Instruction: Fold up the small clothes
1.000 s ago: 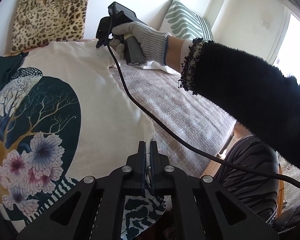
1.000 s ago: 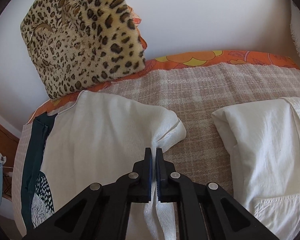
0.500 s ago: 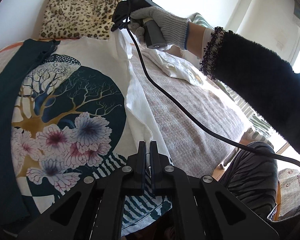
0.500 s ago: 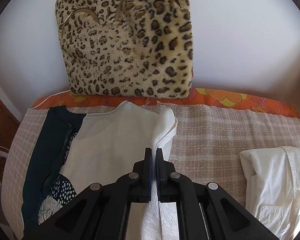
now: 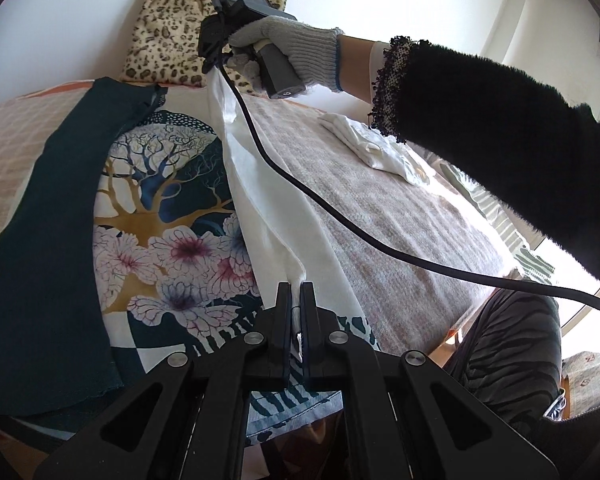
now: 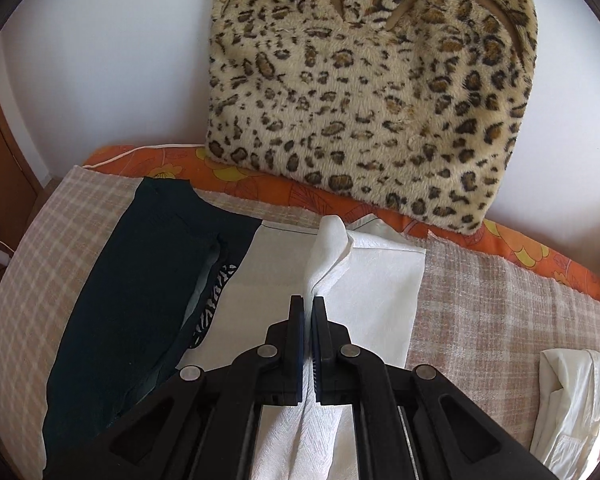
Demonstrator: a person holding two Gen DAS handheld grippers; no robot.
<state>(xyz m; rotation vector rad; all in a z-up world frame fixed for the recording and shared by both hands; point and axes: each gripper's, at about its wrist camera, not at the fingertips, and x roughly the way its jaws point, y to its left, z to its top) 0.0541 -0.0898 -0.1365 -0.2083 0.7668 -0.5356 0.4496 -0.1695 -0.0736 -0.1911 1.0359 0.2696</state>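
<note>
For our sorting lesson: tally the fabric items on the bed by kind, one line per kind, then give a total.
Garments: 2, the printed top and the folded white garment
Cushions: 2, the leopard cushion and the striped cushion
Bed covers: 1, the checked blanket
Total: 5

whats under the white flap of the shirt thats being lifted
Under the lifted white flap lies the shirt's printed front, tree and flowers showing. The print's right side is covered by the flap, and the bedspread beneath the shirt is hidden.
</note>
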